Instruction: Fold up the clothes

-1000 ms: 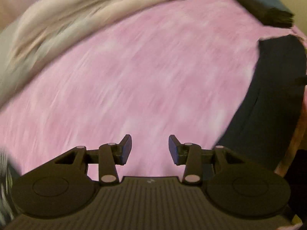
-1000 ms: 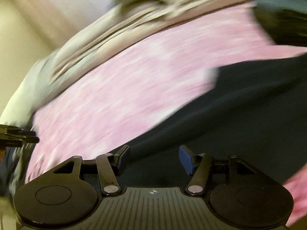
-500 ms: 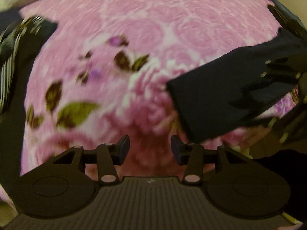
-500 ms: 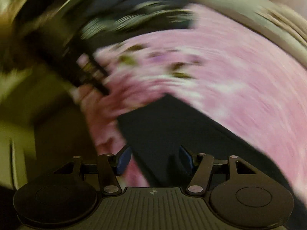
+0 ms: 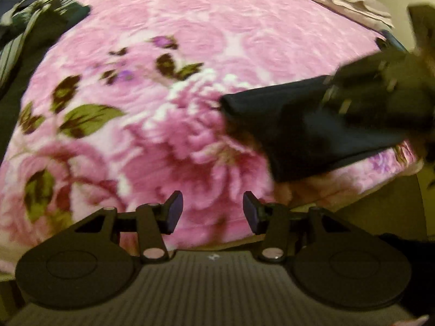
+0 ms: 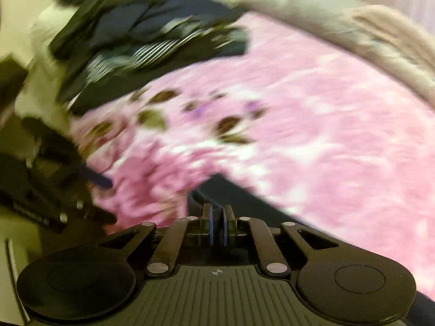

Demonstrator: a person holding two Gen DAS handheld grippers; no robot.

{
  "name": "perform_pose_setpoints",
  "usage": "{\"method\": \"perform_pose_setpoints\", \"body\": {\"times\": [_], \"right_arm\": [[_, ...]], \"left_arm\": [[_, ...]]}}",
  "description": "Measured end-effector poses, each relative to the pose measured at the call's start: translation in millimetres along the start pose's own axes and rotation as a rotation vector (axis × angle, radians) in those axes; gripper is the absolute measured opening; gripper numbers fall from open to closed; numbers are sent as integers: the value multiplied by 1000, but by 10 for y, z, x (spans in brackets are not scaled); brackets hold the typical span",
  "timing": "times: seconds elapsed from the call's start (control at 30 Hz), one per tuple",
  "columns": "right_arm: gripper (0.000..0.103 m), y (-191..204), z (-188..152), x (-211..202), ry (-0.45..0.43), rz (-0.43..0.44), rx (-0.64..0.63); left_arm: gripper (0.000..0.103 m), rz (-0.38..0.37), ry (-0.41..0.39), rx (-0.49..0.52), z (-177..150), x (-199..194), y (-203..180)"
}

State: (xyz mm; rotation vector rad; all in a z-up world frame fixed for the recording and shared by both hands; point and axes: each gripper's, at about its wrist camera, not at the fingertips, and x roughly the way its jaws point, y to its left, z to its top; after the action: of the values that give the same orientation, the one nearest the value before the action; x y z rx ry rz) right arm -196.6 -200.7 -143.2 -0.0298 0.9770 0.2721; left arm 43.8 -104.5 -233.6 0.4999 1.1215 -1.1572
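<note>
Two tongs | right tongs [image 6: 217, 225] just clenched on dark garment [image 6: 244, 198] corner, lower centre | left tongs [image 5: 212, 212] released over pink floral blanket [image 5: 190, 40]

Blurred clothes pile [image 6: 141, 35], frame-cut

I count two grippers — my left gripper [image 5: 212, 208] and my right gripper [image 6: 217, 223]. One dark garment [image 5: 299, 125] lies apart from the rest. One pink floral blanket [image 5: 190, 54] covers the bed. One heap of dark and striped clothes [image 6: 152, 40] sits at the far corner — how many pieces are in it, I cannot tell. One beige bedding roll [image 6: 367, 35] borders the blanket.
</note>
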Motion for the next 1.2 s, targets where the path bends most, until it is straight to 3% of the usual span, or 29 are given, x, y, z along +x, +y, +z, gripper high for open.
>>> {"method": "perform_pose_setpoints", "body": {"times": [0.13,0.23,0.43,0.47,0.5,0.57,0.77,0.9,1.0,1.03,1.07,1.1,1.2], "right_arm": [[6,97,-108,-143,4,6,-51],[6,413,-308,8,28,43,-144],[6,780,-567,238,44,69,-207],[10,800,-587,227,44,57,-214],[33,804,-607,203,39,46,-219],[68,789,-653,172,27,19,-223],[68,690,-778,246,58,-52,-208],[68,573,-857,236,77,-115,-199],[68,547,-911,222,88,-166,-251],[68,560,-928,230,93,-175,-283],[68,592,-939,246,93,-177,-324],[68,630,-950,262,90,-178,-364],[68,700,-952,300,77,-184,-424]], "left_arm": [[43,-23,-2,17,23,98,-36],[43,-30,2,30,10,120,-16],[43,-53,-3,-31,-8,98,145],[43,-51,-3,-25,4,101,154],[43,-50,-3,-14,21,108,155],[43,-54,-4,11,62,126,146],[45,-101,14,95,190,247,72],[45,-200,54,70,241,344,46],[43,-224,82,65,263,424,3],[37,-229,92,65,270,451,-13],[21,-235,101,68,281,476,-26],[11,-242,110,71,295,500,-38],[7,-270,71,68,373,421,-34]]}}
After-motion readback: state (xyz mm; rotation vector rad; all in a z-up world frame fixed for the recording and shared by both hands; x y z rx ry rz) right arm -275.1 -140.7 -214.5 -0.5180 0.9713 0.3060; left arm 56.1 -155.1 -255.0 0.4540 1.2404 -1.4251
